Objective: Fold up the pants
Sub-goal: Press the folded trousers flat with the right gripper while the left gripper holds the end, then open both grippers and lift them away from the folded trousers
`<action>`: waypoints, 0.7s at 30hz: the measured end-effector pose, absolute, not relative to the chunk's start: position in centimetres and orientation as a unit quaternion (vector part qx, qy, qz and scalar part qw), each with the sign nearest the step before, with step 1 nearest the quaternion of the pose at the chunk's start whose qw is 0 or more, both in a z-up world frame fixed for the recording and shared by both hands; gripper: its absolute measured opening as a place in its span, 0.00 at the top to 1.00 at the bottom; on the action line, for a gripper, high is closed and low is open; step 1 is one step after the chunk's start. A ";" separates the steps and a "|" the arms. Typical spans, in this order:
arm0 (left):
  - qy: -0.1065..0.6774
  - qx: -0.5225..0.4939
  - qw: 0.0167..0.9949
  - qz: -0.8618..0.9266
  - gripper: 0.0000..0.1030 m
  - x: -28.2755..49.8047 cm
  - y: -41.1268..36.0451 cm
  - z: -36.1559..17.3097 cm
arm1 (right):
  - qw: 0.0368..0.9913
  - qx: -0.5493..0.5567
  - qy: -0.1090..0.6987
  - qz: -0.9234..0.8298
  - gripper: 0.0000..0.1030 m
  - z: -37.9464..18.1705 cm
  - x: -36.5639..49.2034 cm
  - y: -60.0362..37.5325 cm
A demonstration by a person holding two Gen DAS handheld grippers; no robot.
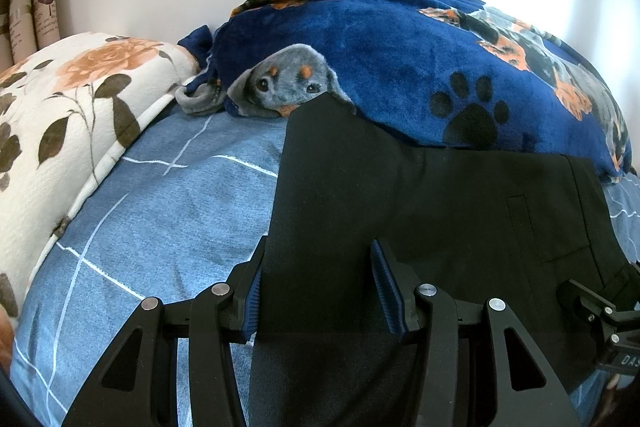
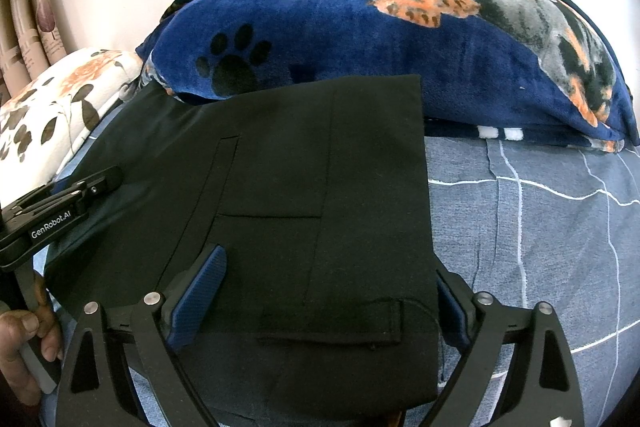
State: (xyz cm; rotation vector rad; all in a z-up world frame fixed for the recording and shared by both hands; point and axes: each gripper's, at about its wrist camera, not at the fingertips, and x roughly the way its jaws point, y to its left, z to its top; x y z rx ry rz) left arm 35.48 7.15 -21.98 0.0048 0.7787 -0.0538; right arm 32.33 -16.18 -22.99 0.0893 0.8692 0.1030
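- Black pants point(image 2: 304, 187) lie folded on the blue bed sheet point(image 2: 540, 227), against the dog blanket point(image 2: 380, 39).
- Left tongs point(image 1: 316, 291) spread wide over the fabric, gripping nothing.
- Right tongs point(image 2: 328, 307) gape too, straddling the pants' near edge.

Holding both jaws spread wide: left hand-held gripper point(image 1: 316, 291) and right hand-held gripper point(image 2: 328, 303) pointing forward, side by side; bare fingers point(image 2: 24, 339) gripping a handle.
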 end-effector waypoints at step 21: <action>0.379 0.003 0.925 -0.026 0.51 35.5 7.1 -22.0 | 0.904 0.043 0.422 0.050 0.08 -23.1 32.5 -16.3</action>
